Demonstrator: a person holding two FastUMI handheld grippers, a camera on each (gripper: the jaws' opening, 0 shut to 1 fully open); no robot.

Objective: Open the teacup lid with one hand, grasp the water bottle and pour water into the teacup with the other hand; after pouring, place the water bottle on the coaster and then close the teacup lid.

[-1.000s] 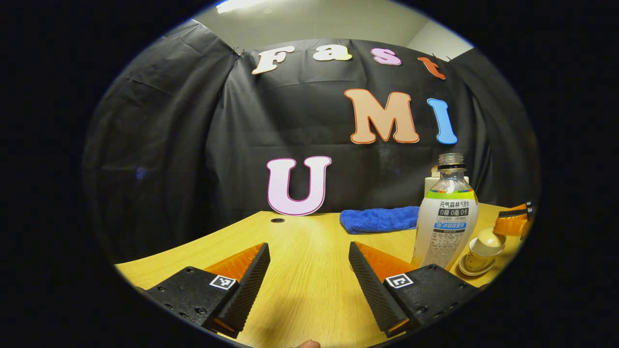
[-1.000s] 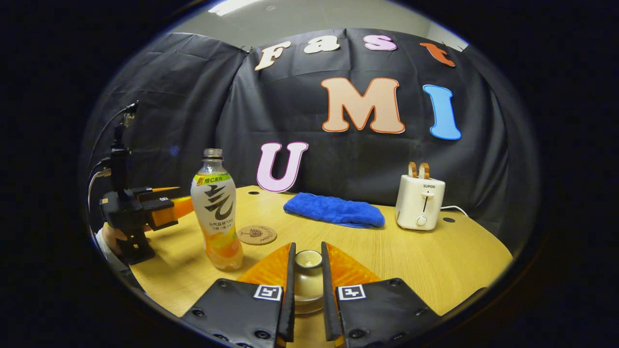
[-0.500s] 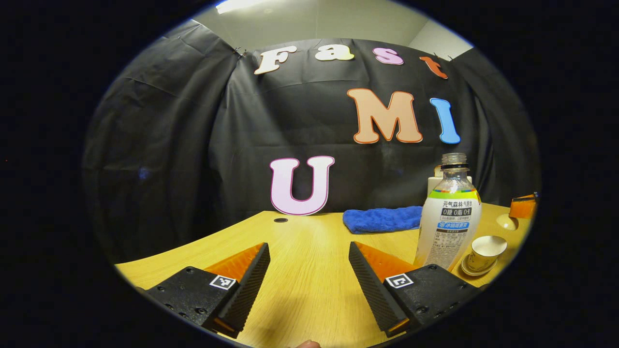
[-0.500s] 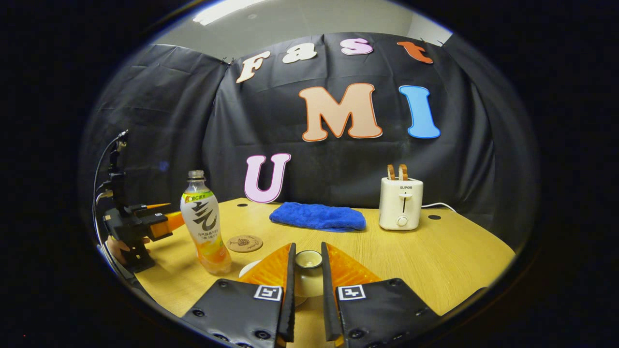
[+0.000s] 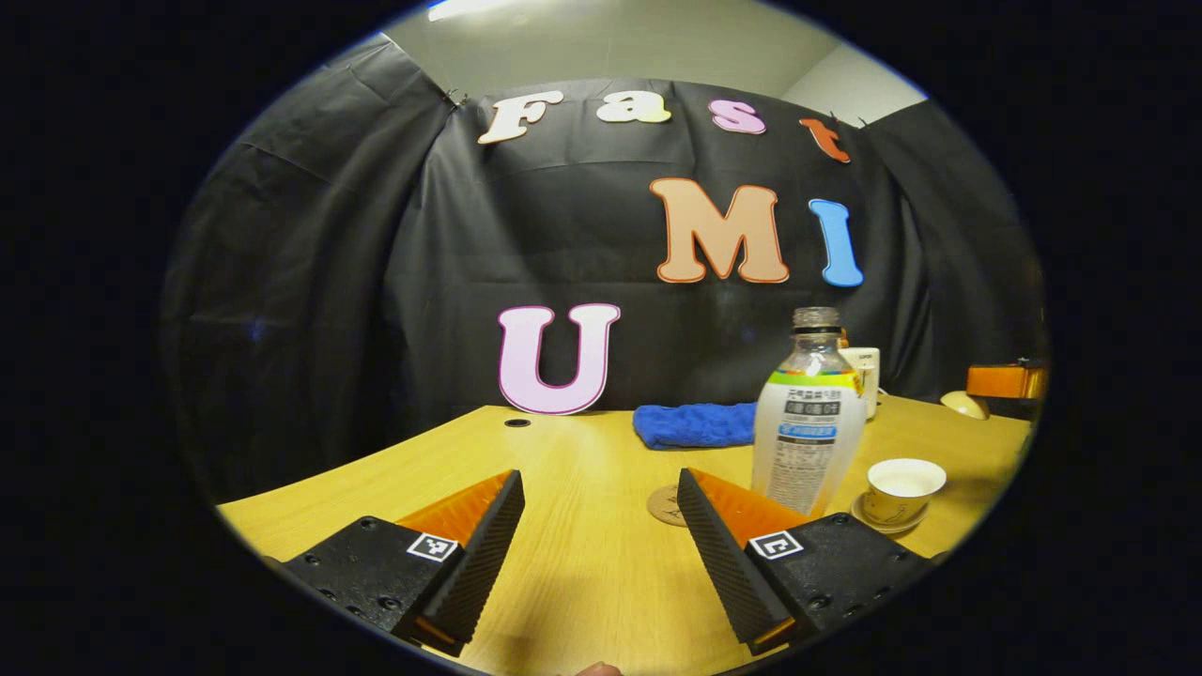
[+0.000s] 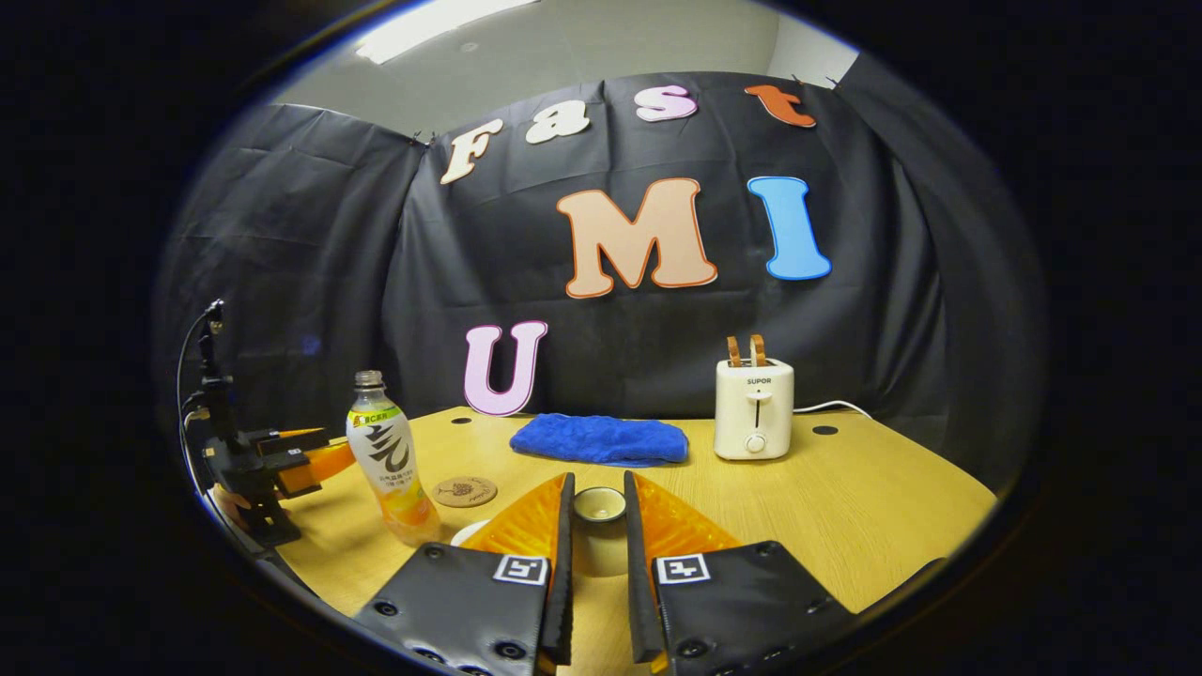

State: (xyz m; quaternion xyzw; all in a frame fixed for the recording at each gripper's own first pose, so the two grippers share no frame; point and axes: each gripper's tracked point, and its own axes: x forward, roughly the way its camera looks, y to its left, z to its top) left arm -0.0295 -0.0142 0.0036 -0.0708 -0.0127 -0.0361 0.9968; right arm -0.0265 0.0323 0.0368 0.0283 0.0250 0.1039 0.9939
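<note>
An uncapped water bottle (image 5: pixel 809 422) stands on the wooden table (image 5: pixel 582 563), just right of my open left gripper (image 5: pixel 601 521), which hangs low with nothing between its fingers. A round coaster (image 5: pixel 665 505) lies beside the bottle's base. The teacup (image 5: pixel 901 486) sits uncovered on its saucer, right of the bottle. My right gripper (image 6: pixel 597 496) is shut on the knob of the teacup lid (image 6: pixel 599 512) and holds it in the air. From the right gripper view, the bottle (image 6: pixel 390 460), coaster (image 6: pixel 465 491) and left gripper (image 6: pixel 282 460) are at the left.
A blue cloth (image 6: pixel 599 439) lies at the back of the table, with a white toaster (image 6: pixel 754 408) to its right. The table (image 6: pixel 845 507) is bare on that right side. A person's hand holds the left gripper at the table's left edge.
The right gripper has lifted the lid off the teacup and carried it up and away. The left gripper view has swung right, so the bottle sits nearer its middle.
</note>
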